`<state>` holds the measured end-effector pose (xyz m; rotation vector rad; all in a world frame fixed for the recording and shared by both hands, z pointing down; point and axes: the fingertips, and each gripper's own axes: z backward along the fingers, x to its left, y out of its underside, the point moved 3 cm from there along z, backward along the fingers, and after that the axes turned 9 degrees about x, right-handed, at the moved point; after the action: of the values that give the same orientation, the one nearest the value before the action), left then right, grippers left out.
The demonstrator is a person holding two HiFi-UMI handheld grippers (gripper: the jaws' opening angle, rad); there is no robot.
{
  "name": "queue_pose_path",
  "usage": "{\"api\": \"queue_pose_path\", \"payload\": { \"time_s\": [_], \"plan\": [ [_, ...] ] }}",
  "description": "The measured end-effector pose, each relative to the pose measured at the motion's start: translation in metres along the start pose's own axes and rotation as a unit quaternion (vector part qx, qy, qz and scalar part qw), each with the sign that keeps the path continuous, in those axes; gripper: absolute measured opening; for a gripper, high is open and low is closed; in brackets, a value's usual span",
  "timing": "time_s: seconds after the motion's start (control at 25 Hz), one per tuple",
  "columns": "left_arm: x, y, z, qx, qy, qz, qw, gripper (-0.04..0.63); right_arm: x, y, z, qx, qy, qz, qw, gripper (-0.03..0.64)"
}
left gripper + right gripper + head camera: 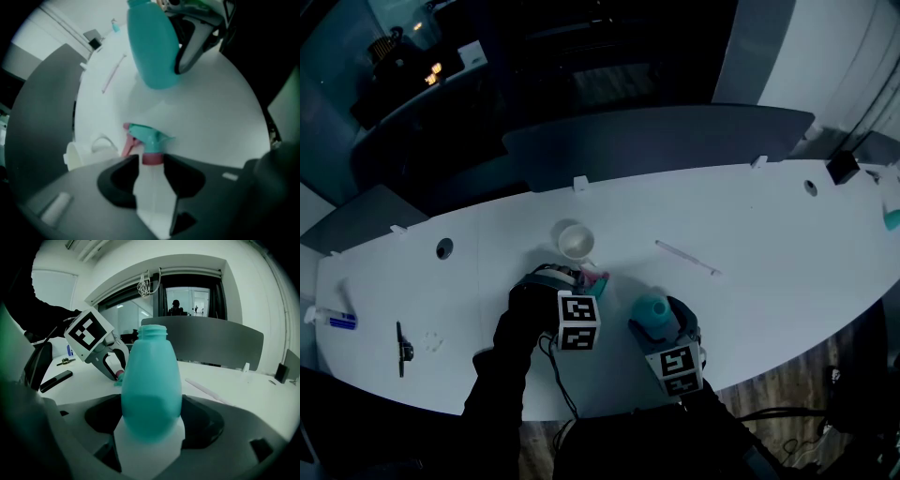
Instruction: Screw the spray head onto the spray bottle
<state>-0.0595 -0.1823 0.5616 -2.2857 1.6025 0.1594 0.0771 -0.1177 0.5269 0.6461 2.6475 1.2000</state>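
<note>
The spray head (149, 136), teal with a pink trigger and pink collar, lies on the white table (769, 234); from the head camera it is a small teal and pink shape (595, 279). My left gripper (151, 161) points steeply down over it. The collar sits between the jaw tips, against one tip, with a thin gap at the other. The teal spray bottle (151, 380) stands upright with its neck uncapped, and my right gripper (151, 417) is shut on its lower body. The bottle (652, 307) is just right of the left gripper (574, 281).
A small white cup (575, 240) stands just behind the spray head. A thin white tube (686, 257) lies to the right. At the far left lie a black tool (401, 347) and a white marker (333, 319). A dark chair back (656, 141) lines the table's far edge.
</note>
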Motion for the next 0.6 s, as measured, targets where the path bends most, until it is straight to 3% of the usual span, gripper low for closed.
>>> {"api": "queue_pose_path", "payload": {
  "time_s": [0.24, 0.32, 0.4, 0.48, 0.52, 0.6],
  "plan": [
    [-0.004, -0.004, -0.005, 0.024, 0.018, -0.039, 0.9988, 0.141, -0.003, -0.002, -0.003, -0.003, 0.005, -0.002, 1.000, 0.365],
    [-0.003, -0.004, -0.006, 0.028, 0.018, -0.030, 0.9990, 0.138, -0.004, -0.002, -0.004, -0.001, 0.006, -0.001, 1.000, 0.365],
    [-0.003, -0.002, -0.005, 0.009, 0.016, 0.008, 0.9998, 0.137, -0.003, -0.002, -0.005, 0.000, 0.006, 0.000, 1.000, 0.365],
    [-0.001, -0.001, 0.004, -0.057, 0.013, 0.084, 0.9947, 0.135, -0.003, -0.003, -0.005, 0.000, 0.005, 0.001, 1.000, 0.365],
    [0.001, -0.002, 0.012, -0.101, 0.011, 0.133, 0.9859, 0.135, -0.003, -0.003, -0.005, -0.001, 0.004, 0.002, 1.000, 0.365],
    [0.008, -0.003, 0.034, -0.184, -0.007, 0.220, 0.9579, 0.133, -0.004, -0.003, -0.005, -0.003, 0.004, 0.003, 1.000, 0.365]
  ]
}}
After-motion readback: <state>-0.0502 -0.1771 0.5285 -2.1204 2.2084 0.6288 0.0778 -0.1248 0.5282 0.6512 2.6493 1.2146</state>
